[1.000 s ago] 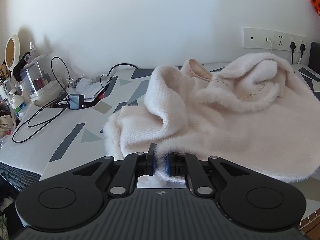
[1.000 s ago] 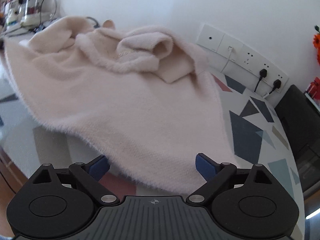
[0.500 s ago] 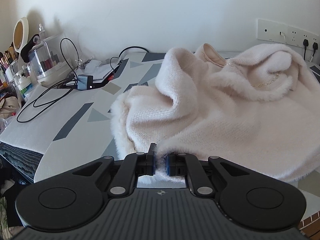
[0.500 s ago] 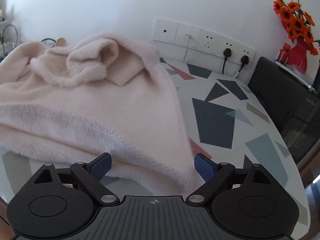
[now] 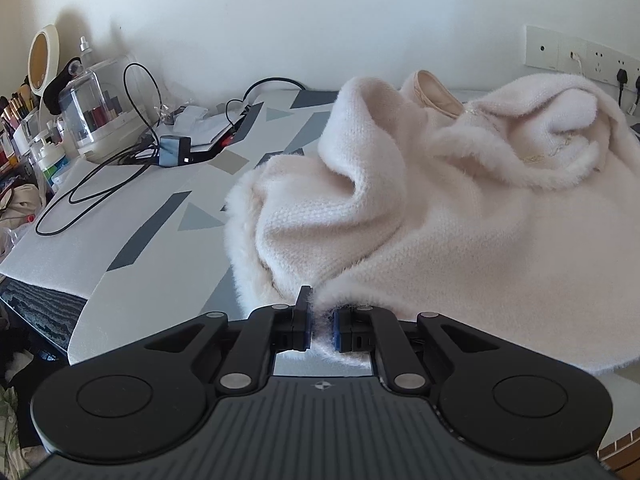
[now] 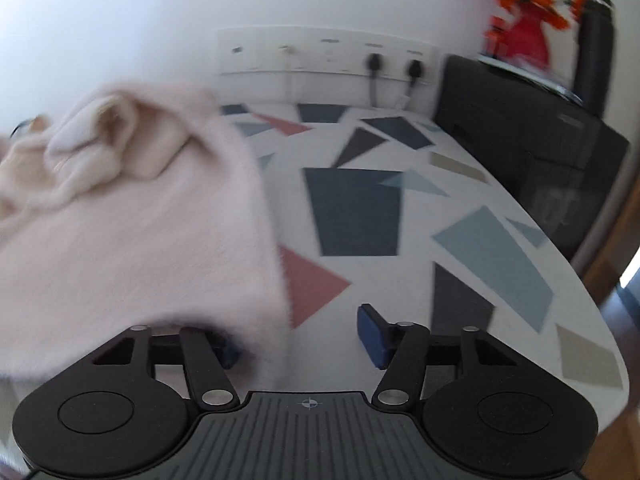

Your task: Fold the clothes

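A fluffy cream sweater (image 5: 460, 216) lies crumpled on the patterned table (image 5: 132, 200). My left gripper (image 5: 321, 330) is shut on the sweater's near hem at the table's front edge. In the right wrist view the sweater (image 6: 132, 232) fills the left side, blurred by motion. My right gripper (image 6: 302, 342) is open; its left finger is partly hidden under the sweater's near right corner, and its right finger (image 6: 374, 336) hangs over bare table. It holds nothing.
Black cables (image 5: 92, 188), a charger (image 5: 174, 150) and a clear cosmetics case (image 5: 100, 116) crowd the table's far left. Wall sockets (image 6: 328, 54) with plugs sit behind. A black appliance (image 6: 532, 156) and red vase with orange flowers (image 6: 520, 36) stand at the right.
My right gripper has swung right, so the sweater shifted to the left of its view and more table shows. My left gripper keeps its hold on the hem and has turned slightly left.
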Demonstrator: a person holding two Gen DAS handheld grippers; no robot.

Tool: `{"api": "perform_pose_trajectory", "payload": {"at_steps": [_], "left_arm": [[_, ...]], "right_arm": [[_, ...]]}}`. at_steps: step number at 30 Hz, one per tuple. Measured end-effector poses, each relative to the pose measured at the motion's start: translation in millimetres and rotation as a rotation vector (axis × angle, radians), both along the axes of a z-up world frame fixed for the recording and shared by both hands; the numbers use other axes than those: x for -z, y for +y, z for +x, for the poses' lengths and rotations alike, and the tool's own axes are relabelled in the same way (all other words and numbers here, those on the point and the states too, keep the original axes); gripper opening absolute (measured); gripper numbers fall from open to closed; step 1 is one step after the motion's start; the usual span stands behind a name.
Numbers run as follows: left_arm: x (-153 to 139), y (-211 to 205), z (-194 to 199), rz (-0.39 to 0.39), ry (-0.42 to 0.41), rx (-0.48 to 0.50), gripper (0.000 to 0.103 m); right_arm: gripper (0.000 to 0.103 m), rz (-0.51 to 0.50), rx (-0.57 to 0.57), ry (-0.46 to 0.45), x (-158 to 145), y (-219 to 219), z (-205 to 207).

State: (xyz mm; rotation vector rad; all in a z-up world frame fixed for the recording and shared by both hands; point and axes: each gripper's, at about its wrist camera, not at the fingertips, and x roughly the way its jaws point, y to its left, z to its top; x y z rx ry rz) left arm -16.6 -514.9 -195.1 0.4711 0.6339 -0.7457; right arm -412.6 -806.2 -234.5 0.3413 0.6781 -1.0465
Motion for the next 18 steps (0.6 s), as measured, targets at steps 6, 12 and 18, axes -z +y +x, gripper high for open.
{"api": "perform_pose_trajectory", "payload": {"at_steps": [6, 12, 18], "left_arm": [[7, -6, 1, 0.022, 0.026, 0.023, 0.011], [-50, -2, 23, -0.177, 0.054, -0.020, 0.008], [-176, 3, 37, -0.512, -0.077, 0.023, 0.007]], "right_arm": [[0.029, 0.017, -0.041, -0.018, 0, -7, 12], [0.007, 0.060, 0.019, -0.182, -41, -34, 2], [0.006, -0.095, 0.011, -0.493, -172, -53, -10]]}}
